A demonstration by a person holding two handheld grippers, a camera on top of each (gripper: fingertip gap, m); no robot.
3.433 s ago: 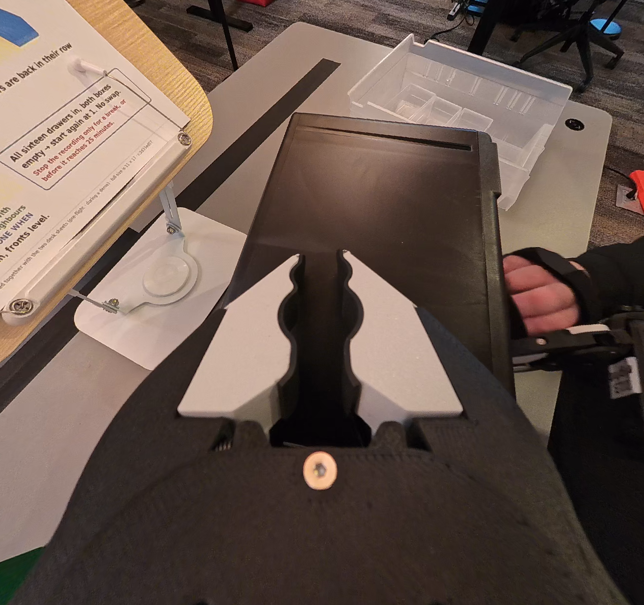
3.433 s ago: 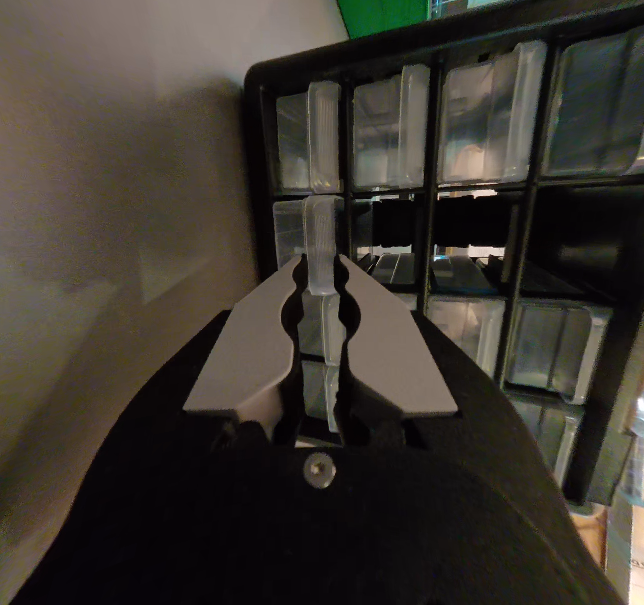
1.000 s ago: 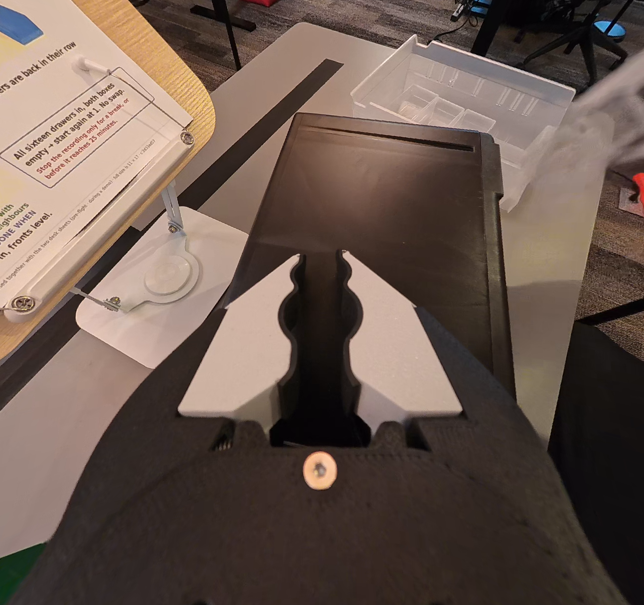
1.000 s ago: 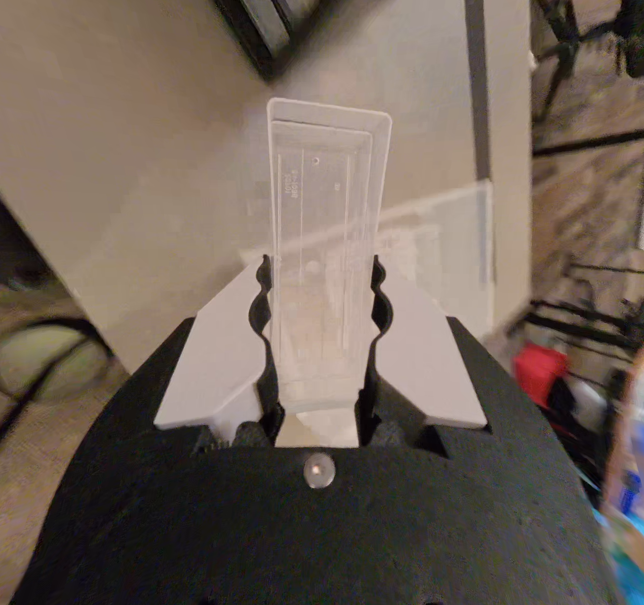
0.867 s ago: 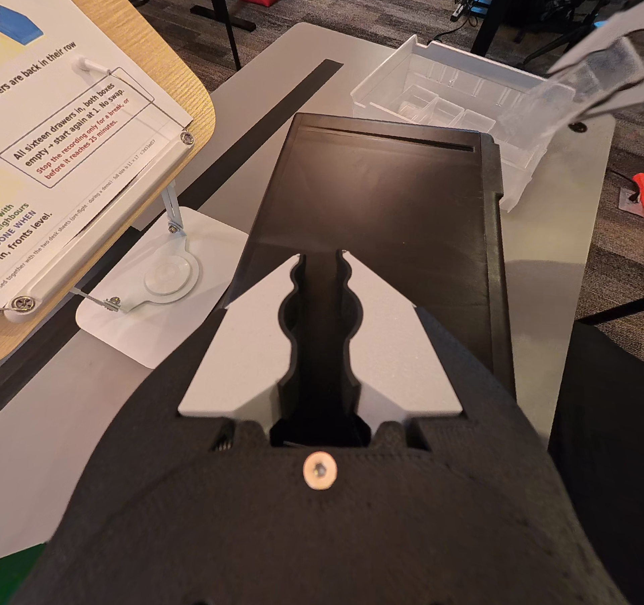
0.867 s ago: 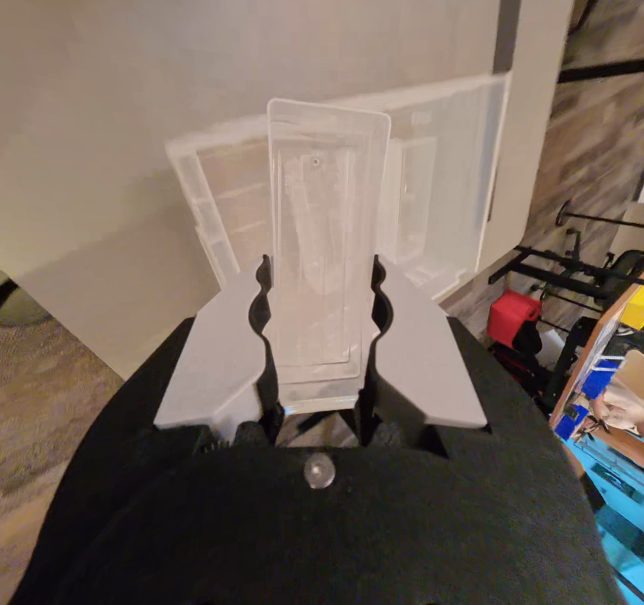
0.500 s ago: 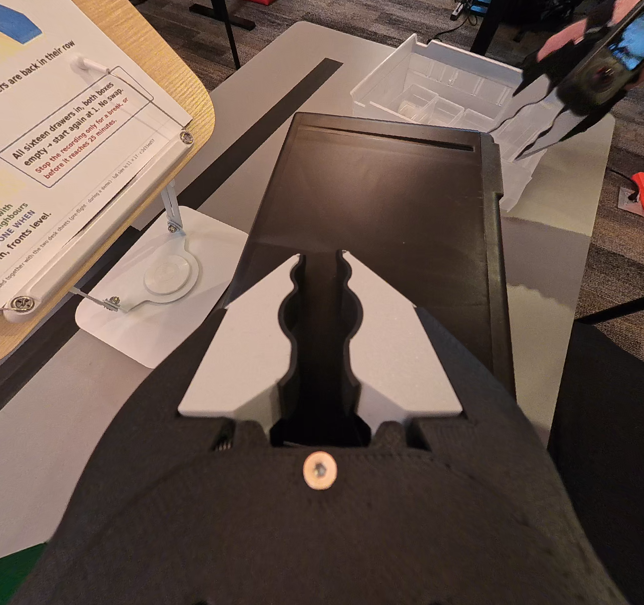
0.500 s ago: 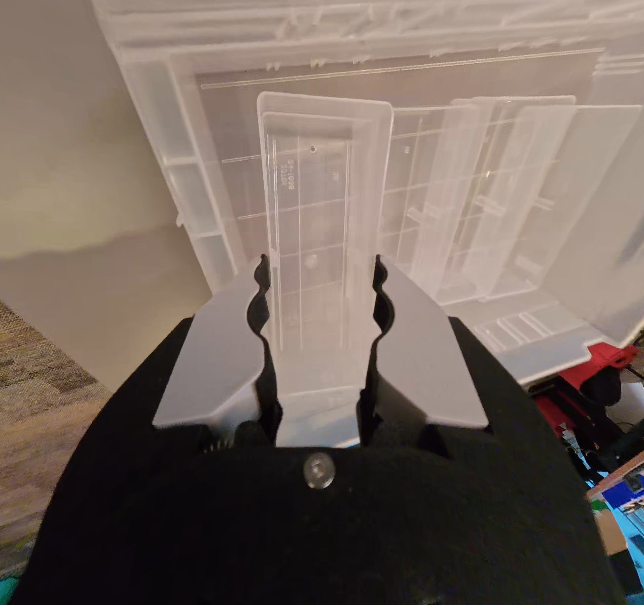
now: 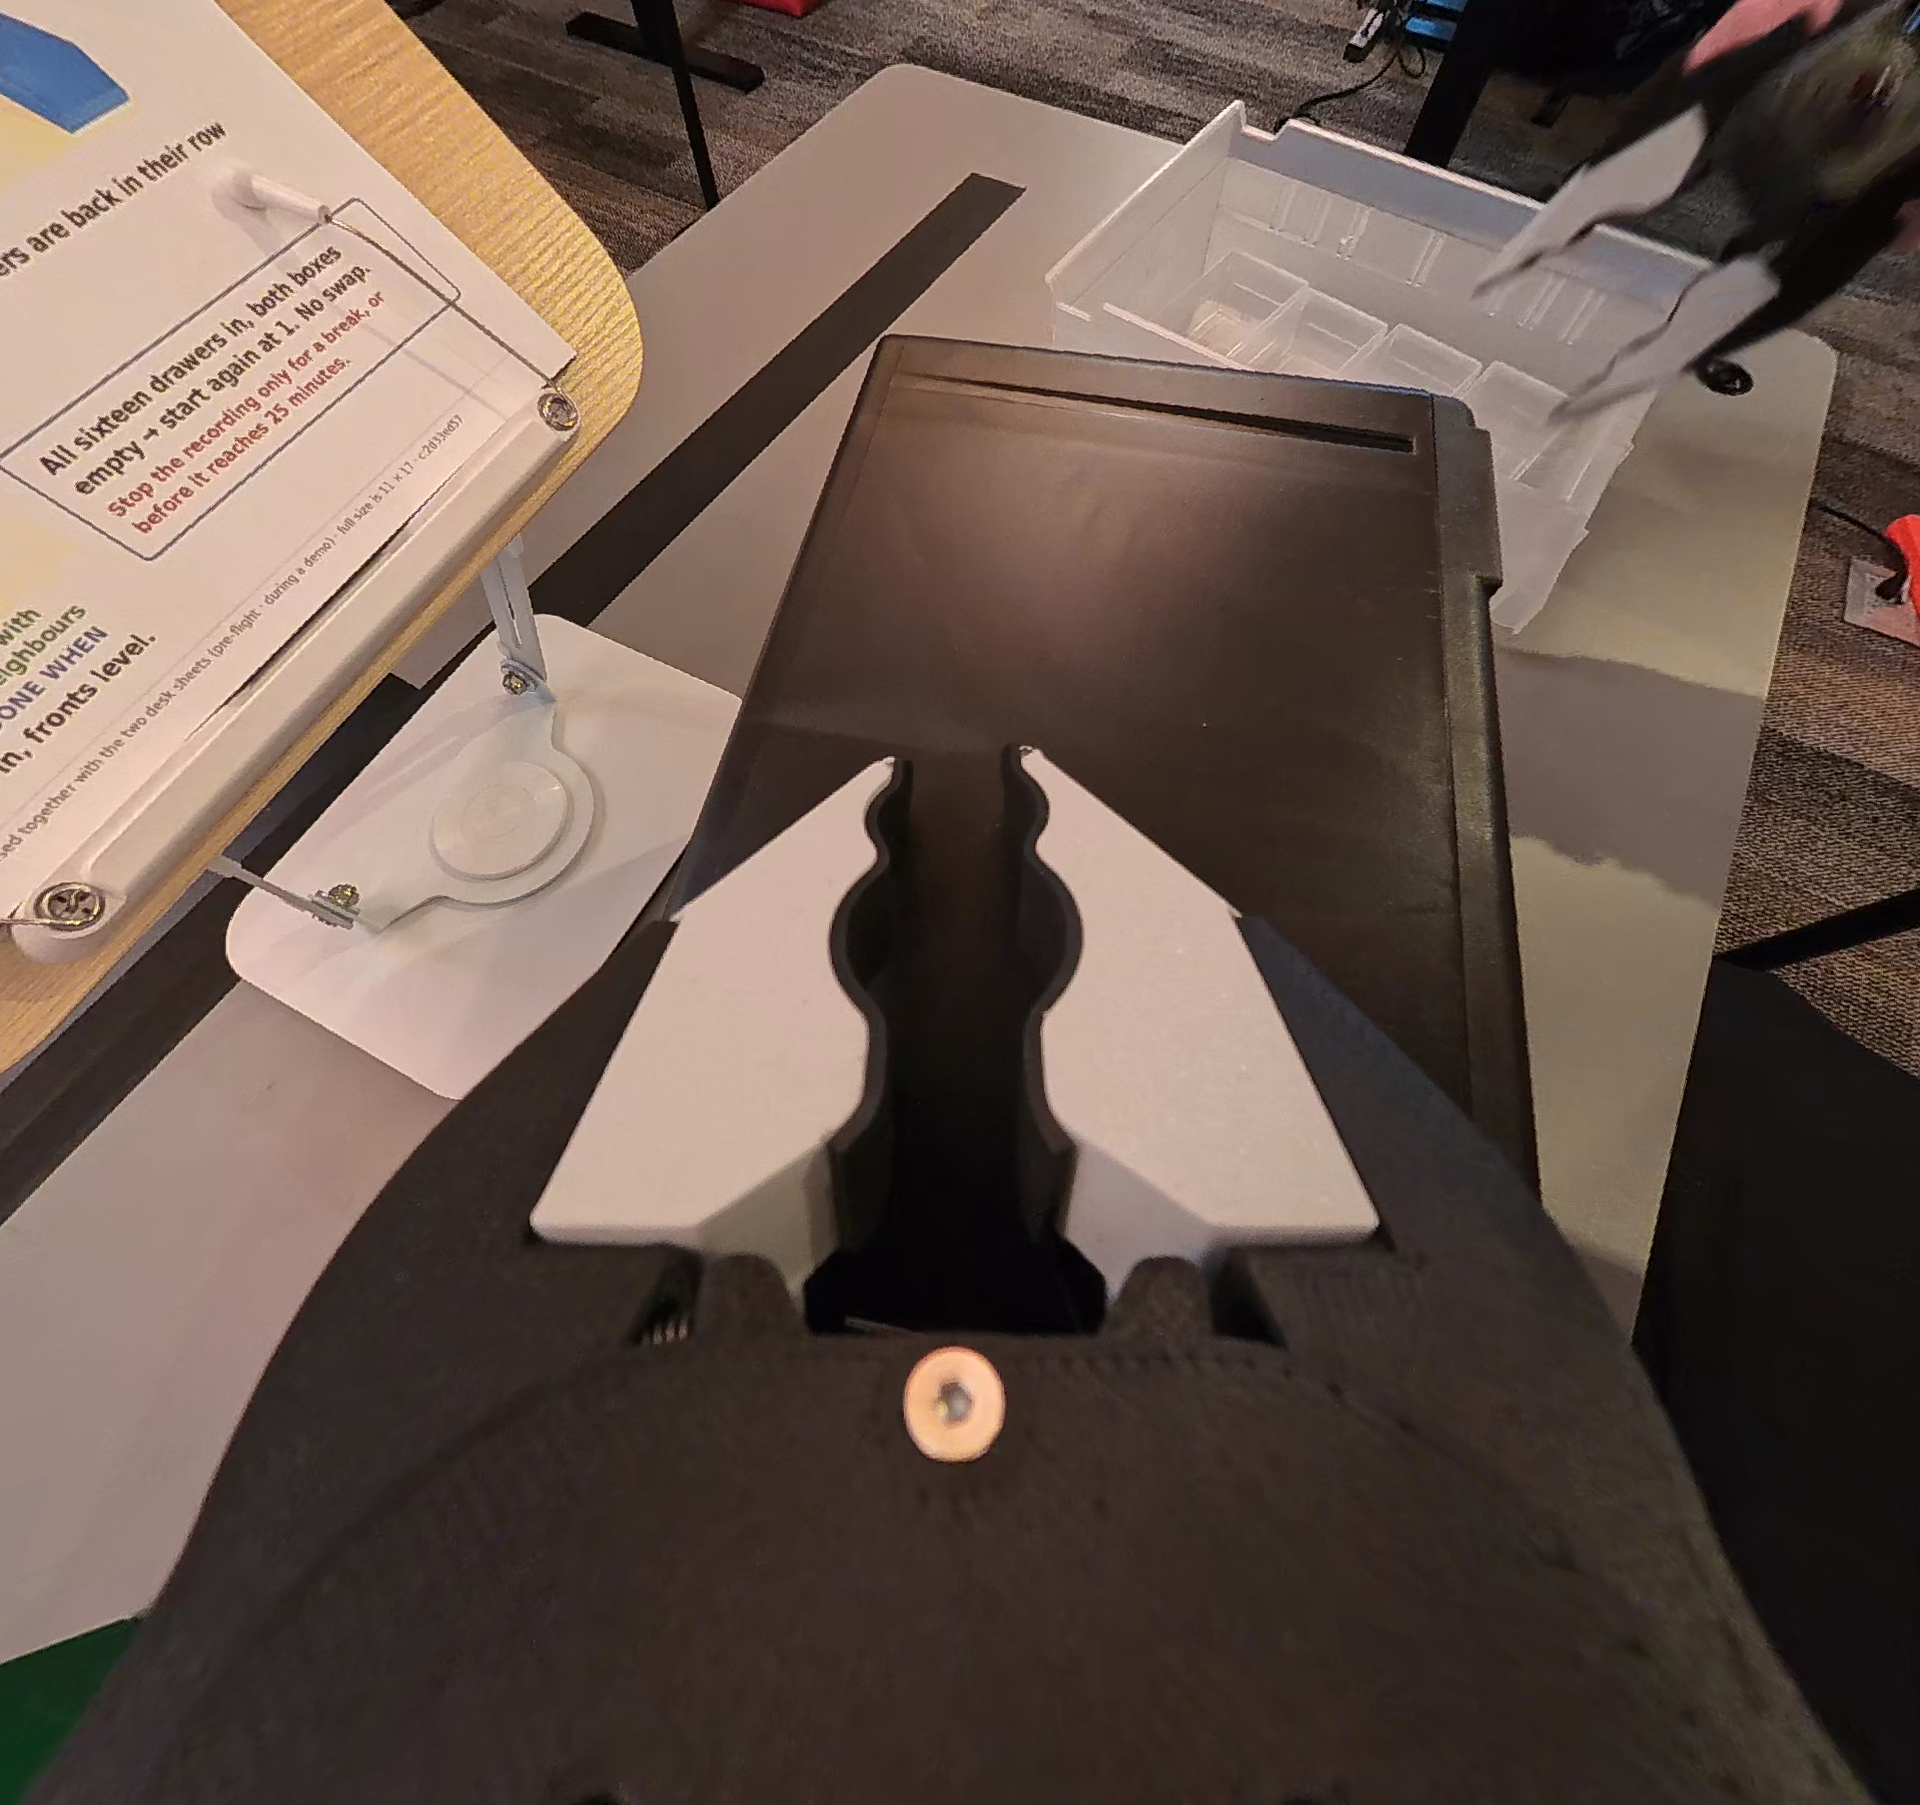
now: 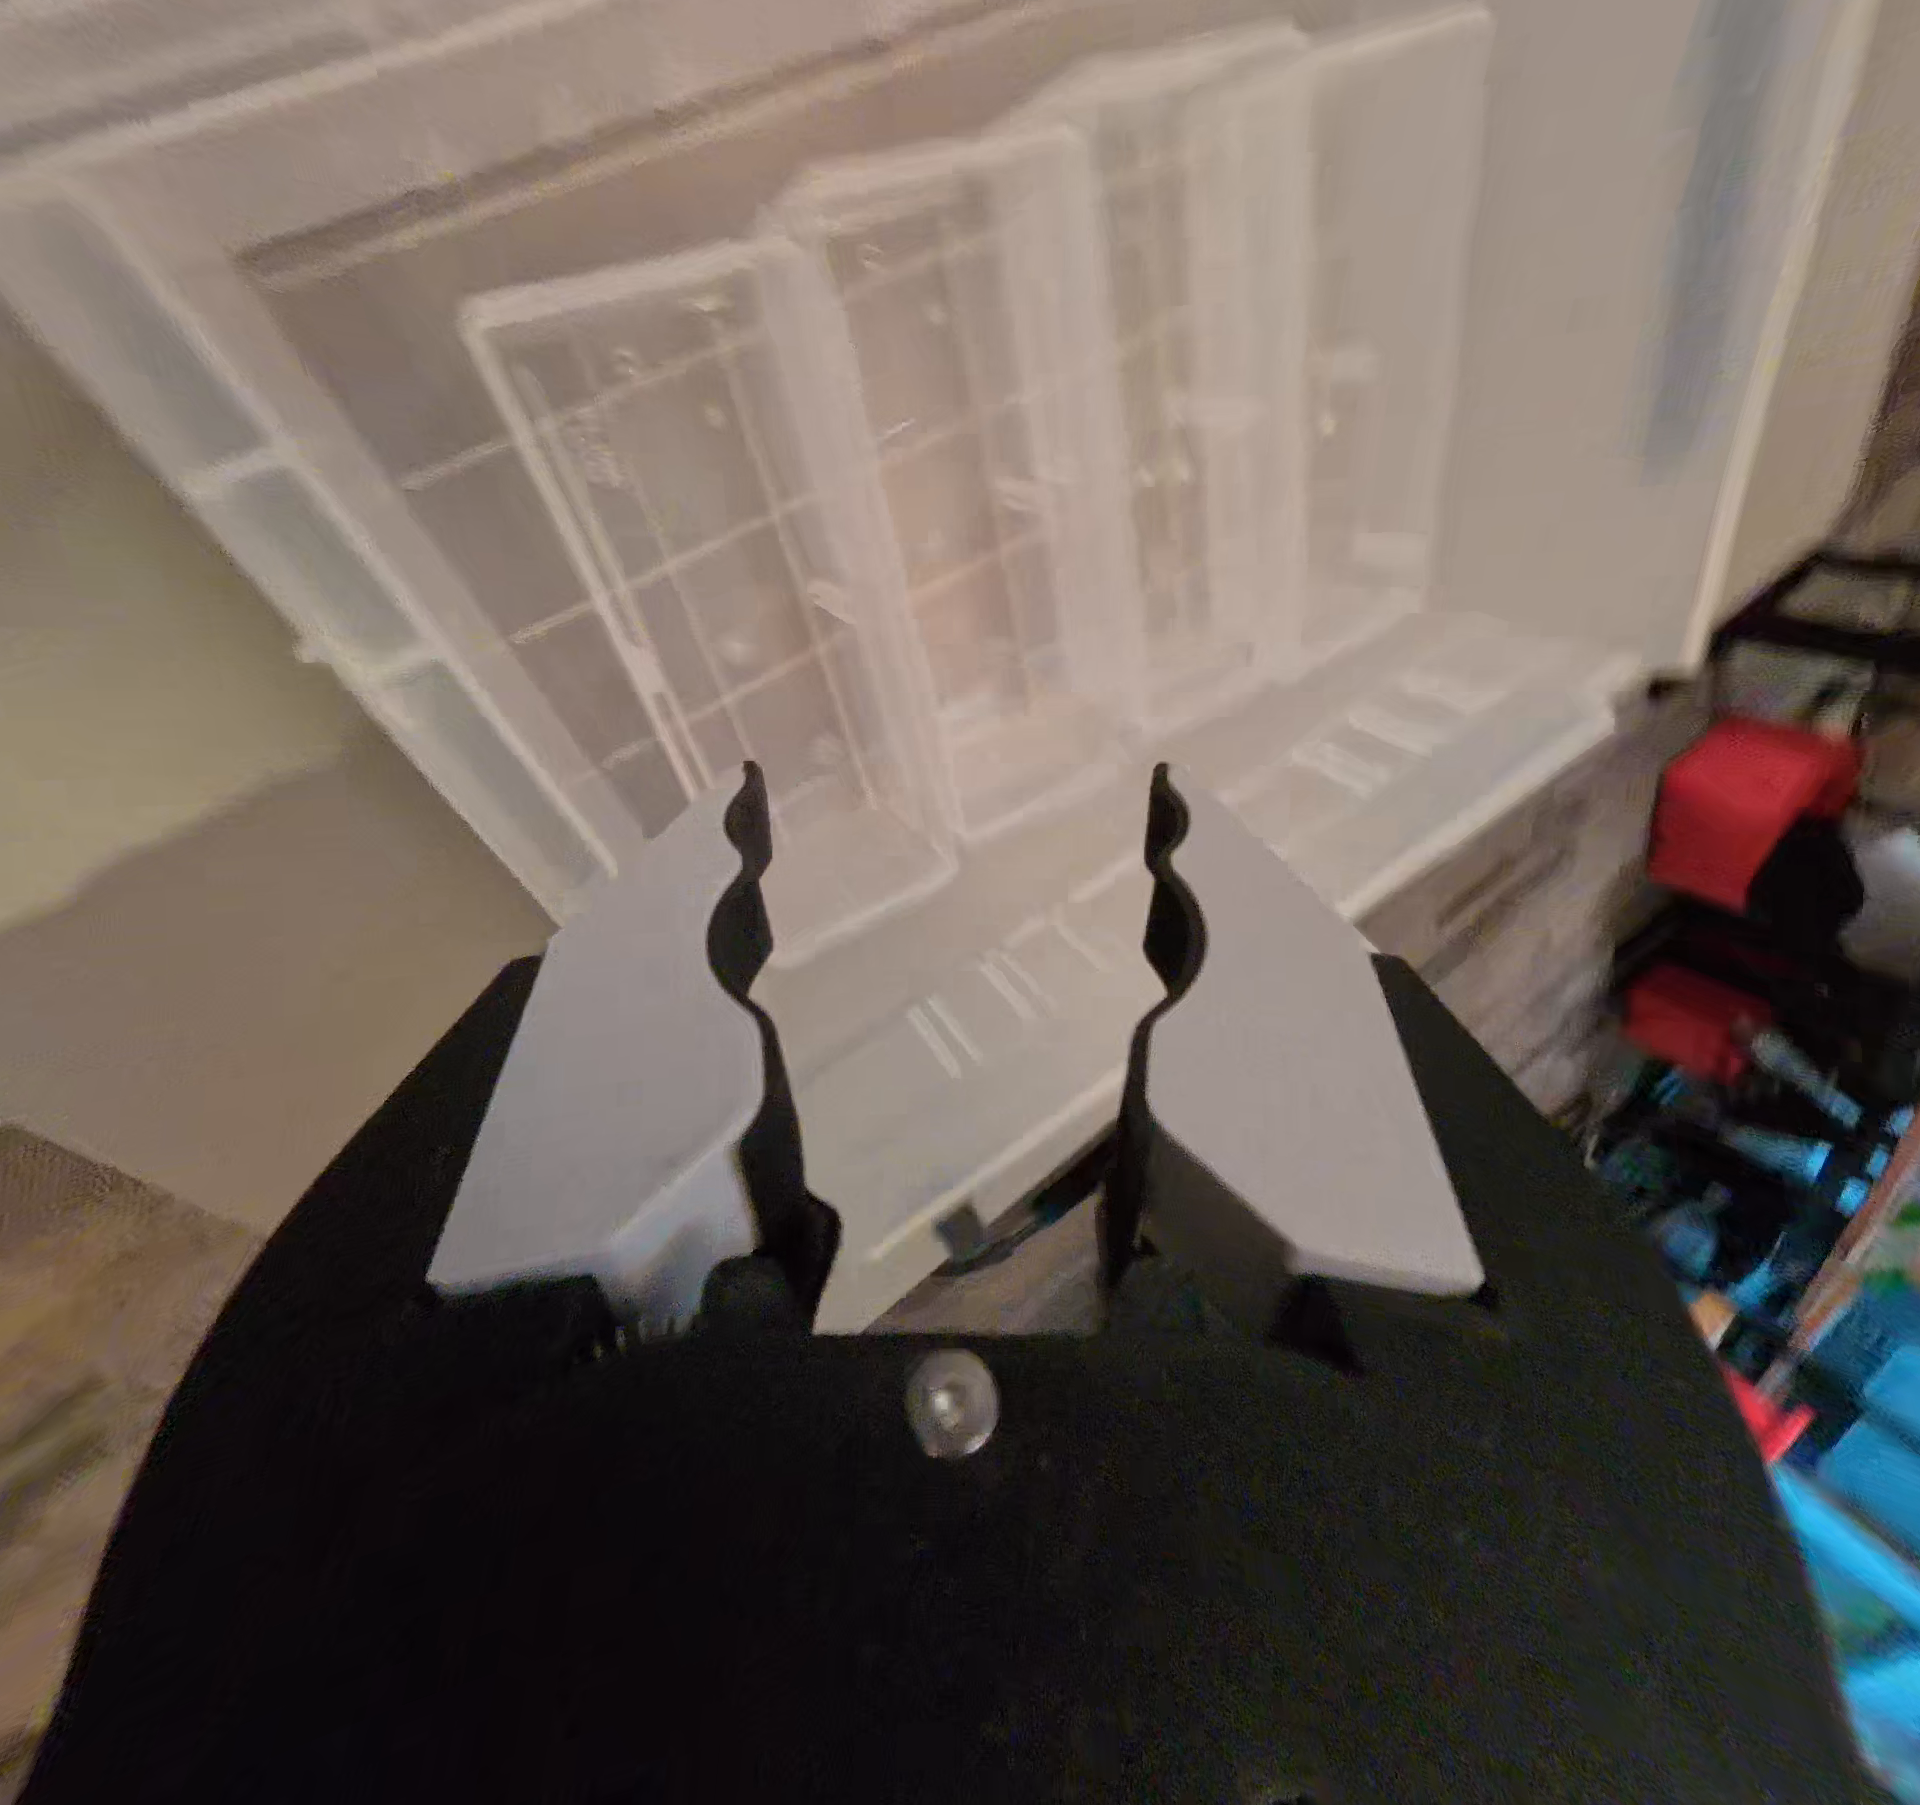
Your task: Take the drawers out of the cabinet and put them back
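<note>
Change since half a second ago: right gripper (image 10: 954,789) has let go of the drawer (image 10: 717,560), jaws now spread wide and empty.

Near: left gripper (image 9: 956,758), jaws a narrow gap apart, nothing between them; whether it presses on the cabinet (image 9: 1132,592) top below cannot be told.

Middle: cabinet, black, on the table (image 9: 1652,768).

Far: clear tray (image 9: 1164,243) past the cabinet, holding the released drawer and others side by side.

Step in hand, judged: withdrawal after drop-off. Lift straight clear of the tray walls so no drawer is nudged, then fetch the next.
</note>
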